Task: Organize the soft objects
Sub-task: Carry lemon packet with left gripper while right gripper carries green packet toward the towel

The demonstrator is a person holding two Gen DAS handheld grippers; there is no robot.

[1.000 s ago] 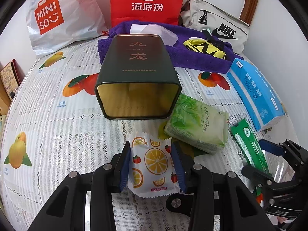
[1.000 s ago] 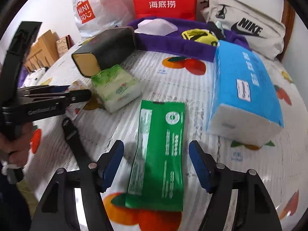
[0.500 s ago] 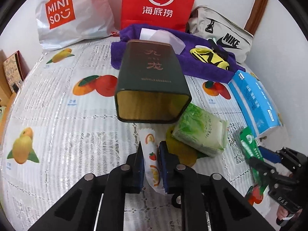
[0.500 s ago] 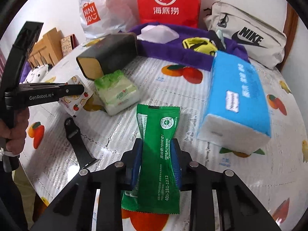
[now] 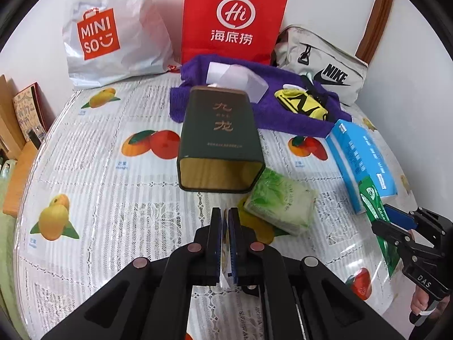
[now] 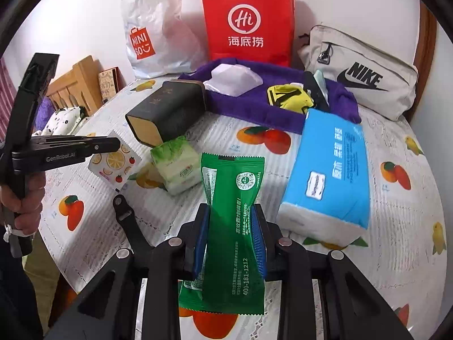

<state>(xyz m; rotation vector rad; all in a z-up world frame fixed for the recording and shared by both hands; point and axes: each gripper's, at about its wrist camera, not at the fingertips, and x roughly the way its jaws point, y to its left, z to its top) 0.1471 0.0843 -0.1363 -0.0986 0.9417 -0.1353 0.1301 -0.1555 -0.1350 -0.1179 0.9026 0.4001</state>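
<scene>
My left gripper (image 5: 225,218) is shut on a white fruit-print packet (image 6: 114,163), squeezed thin between the pads and held above the table. My right gripper (image 6: 230,221) is shut on a green packet (image 6: 233,226), lifted off the table; it also shows in the left wrist view (image 5: 375,206). A dark green tin (image 5: 219,138) lies on its side, open mouth toward me, just beyond the left gripper. A light green tissue pack (image 5: 279,205) lies right of the tin's mouth. A blue tissue pack (image 6: 329,167) lies further right.
A purple towel (image 5: 283,110) at the back holds a white tissue (image 5: 236,78) and a yellow item (image 5: 304,103). Behind stand a Miniso bag (image 5: 110,34), a red paper bag (image 5: 232,19) and a Nike pouch (image 5: 322,62). The round table's edge (image 5: 17,226) is at left.
Both grippers closed on their packets and lifted them. The fruit-print packet turned edge-on between the left pads; the green packet rose with the right gripper. Both views pulled back and up.
</scene>
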